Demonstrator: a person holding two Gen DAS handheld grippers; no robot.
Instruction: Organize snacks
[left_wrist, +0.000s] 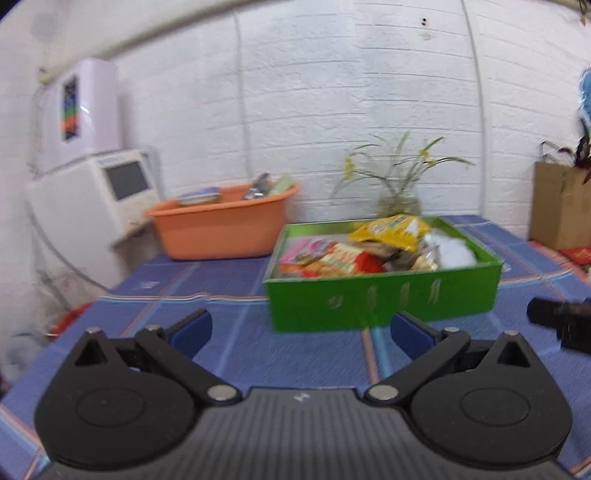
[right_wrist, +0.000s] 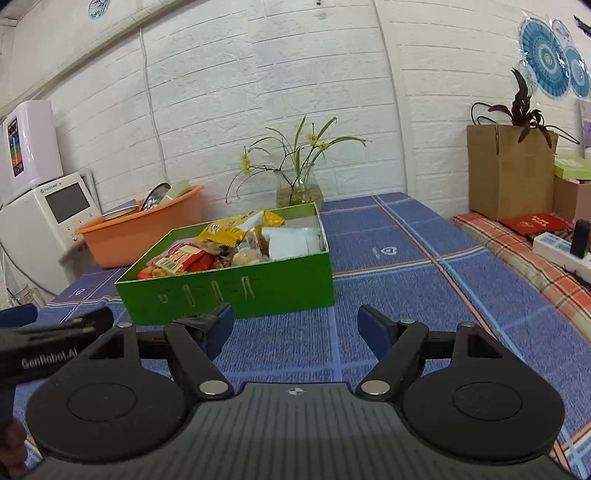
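Two grippers hang over the blue counter (right_wrist: 406, 258), and both are wide open with nothing in them. From left to right I see one orange tub (right_wrist: 144, 236) with a few things poking out, then one green box (right_wrist: 236, 291), then one glass vase of flowers (right_wrist: 299, 192), then one brown cardboard box (right_wrist: 511, 173) off to the side.

All the snacks (right_wrist: 221, 247) I can see sit in the green box: a yellow bag, some red packets, a pink one and some white ones, too jumbled to count well. No snack lies loose on the counter. So I think the job is nearly done or all done.

One left gripper (left_wrist: 301, 328) points at the left end of the box's front. One right gripper (right_wrist: 295, 326) points just right of the box. Neither one touches the box.
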